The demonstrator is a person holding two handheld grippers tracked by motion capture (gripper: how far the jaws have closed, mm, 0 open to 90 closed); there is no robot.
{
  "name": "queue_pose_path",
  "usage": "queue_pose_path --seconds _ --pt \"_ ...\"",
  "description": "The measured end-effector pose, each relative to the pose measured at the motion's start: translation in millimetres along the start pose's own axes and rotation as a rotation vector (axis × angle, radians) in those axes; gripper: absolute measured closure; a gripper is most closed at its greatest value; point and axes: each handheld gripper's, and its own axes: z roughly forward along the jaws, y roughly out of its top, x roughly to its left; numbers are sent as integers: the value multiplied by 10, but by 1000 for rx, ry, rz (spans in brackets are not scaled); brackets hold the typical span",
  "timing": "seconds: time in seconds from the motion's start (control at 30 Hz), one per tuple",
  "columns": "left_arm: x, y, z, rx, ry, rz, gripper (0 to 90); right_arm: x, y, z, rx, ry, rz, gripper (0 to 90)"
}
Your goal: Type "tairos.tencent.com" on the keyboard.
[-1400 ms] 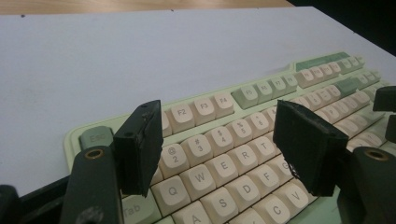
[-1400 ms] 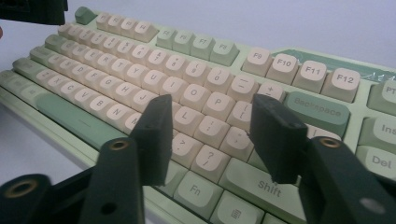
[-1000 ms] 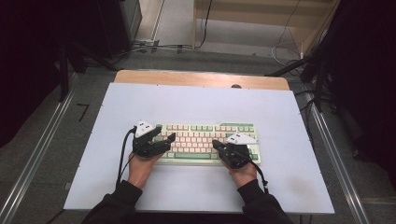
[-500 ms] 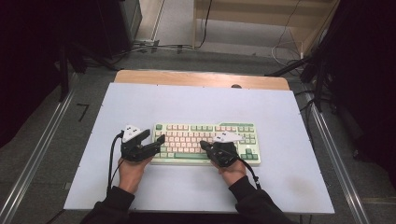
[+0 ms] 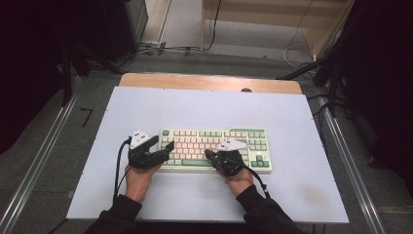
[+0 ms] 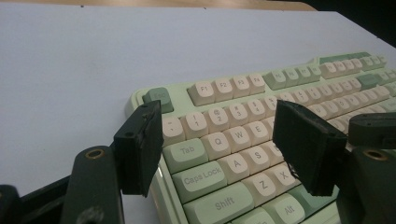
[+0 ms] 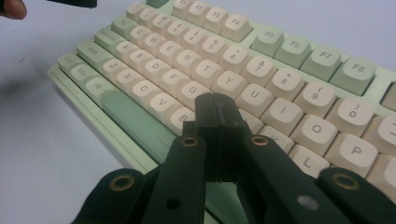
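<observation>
Seen from above: pale green keyboard (image 5: 216,148) lying flat near the front middle of a white table (image 5: 292,112), long side facing the person. Left gripper (image 5: 163,148) at the keyboard's left end, jaws spread wide, nothing between them. In the left gripper view, one jaw off the left edge by the Tab key (image 6: 186,152), the other above the letter keys; contact with the keys hard to judge, possibly just above. Right gripper (image 7: 216,112) clenched, jaws pressed together with no gap and nothing pinched, tip over the lower letter rows beside the green spacebar (image 7: 135,122). Hands (image 5: 139,178) at the table's front edge.
</observation>
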Motion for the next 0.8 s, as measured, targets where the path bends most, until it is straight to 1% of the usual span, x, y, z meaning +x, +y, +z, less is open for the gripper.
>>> queue_pose_path --seconds 0.17,0.5,0.53,0.57,0.63,0.8 --pt "-2 4 2 -2 -4 0 338 18 -4 22 5 0 -10 878" --pt "-26 9 11 0 -18 5 339 16 -7 30 9 -8 -9 878" --pt "-28 11 12 -1 -19 5 339 12 -9 36 10 -8 -11 878" --pt "-31 12 13 -2 -20 6 339 11 -13 46 22 -8 -10 878" --pt "-35 14 17 -1 -22 8 339 9 -13 42 21 -5 -8 878" --pt "-41 13 24 1 -26 9 339 -11 10 -27 -16 1 12 878"
